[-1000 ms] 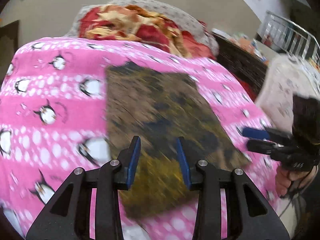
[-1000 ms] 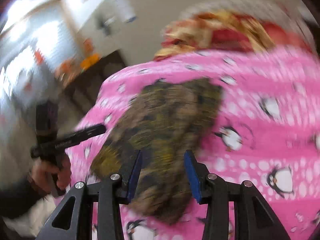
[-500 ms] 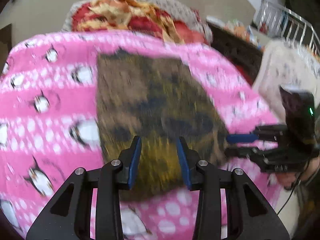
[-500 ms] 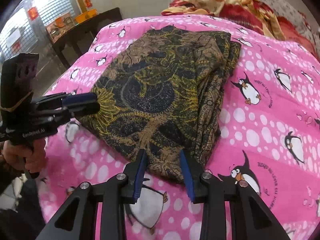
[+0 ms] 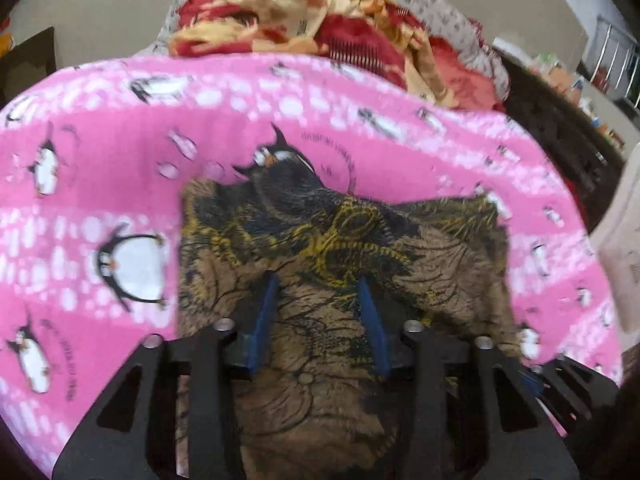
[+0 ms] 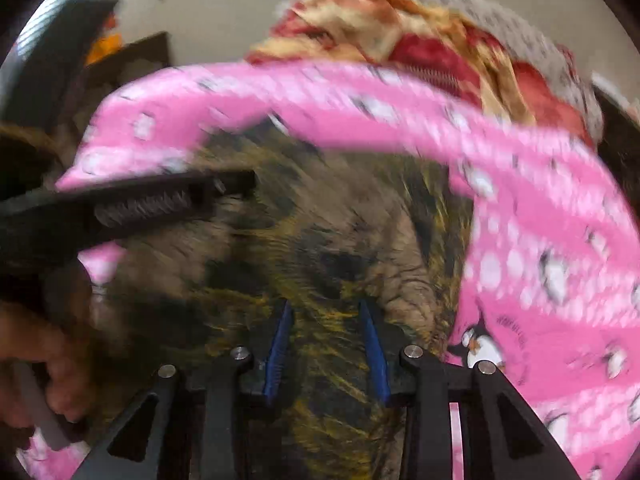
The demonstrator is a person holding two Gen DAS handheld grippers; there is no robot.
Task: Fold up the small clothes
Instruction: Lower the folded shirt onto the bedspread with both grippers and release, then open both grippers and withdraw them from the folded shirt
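Both grippers closer over brown cloth (image 5: 320, 264), lengthwise away

The blanket (image 5: 100, 168) is hot pink with white dots and black-and-white penguins – orange beaks on a couple of them. The cloth (image 5: 320, 240) on top is brown and black with yellow swirly linework, kind of a batik look. Behind it the heap (image 5: 320, 8) is red and cream-gold, sitting on a grey speckled cover (image 5: 452, 12). Both grippers (image 5: 320, 312) are black with blue pads – floor (image 6: 240, 12) is beige
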